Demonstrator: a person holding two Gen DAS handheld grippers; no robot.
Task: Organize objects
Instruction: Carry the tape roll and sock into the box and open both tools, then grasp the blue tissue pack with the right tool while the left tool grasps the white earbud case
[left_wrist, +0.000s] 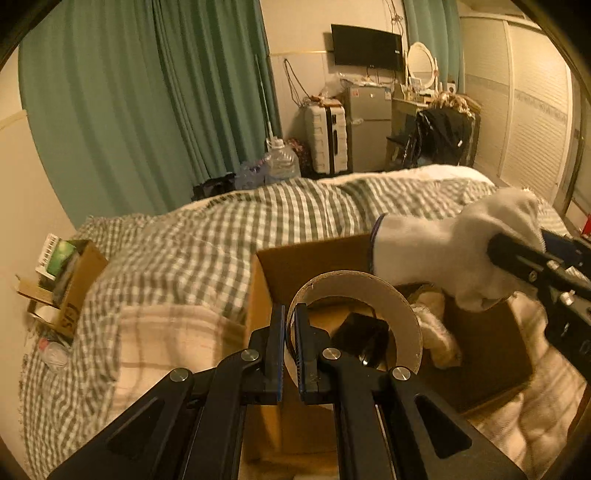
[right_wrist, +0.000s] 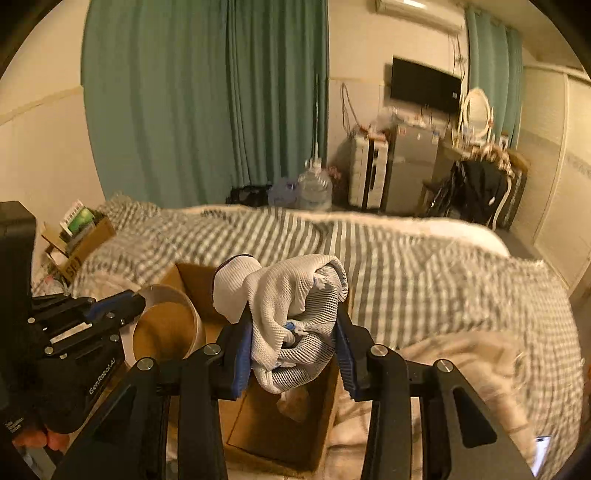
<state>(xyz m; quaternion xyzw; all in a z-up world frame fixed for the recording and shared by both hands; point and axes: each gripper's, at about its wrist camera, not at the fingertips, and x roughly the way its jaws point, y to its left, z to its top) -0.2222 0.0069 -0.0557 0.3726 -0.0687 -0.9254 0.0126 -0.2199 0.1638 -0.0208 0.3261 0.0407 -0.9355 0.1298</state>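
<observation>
- Green-white checked bedspread (right_wrist: 424, 266), open brown cardboard box (left_wrist: 491, 350) on it.
- Left gripper (left_wrist: 290, 347) nearly closed, pinching rim of round cardboard ring (left_wrist: 410, 317) over box.
- Right gripper (right_wrist: 293, 350) part-open, clamping crumpled white mesh sock (right_wrist: 291, 295) above box.

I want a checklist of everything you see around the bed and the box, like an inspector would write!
Surface: bed with a checked blanket, rumpled.
Job's things: open cardboard box on the bed; cardboard ring; white mesh cloth; a black item and pale fabric lie inside the box.
Clutter: smaller box of papers at the bed's far corner; water jug on the floor.
Grippers: left gripper shut on the cardboard ring's wall; right gripper shut on the white mesh cloth, above the box.
Cables: wires hang on the wall near the TV.
Surroundings: green curtains, suitcase, mirror.
</observation>
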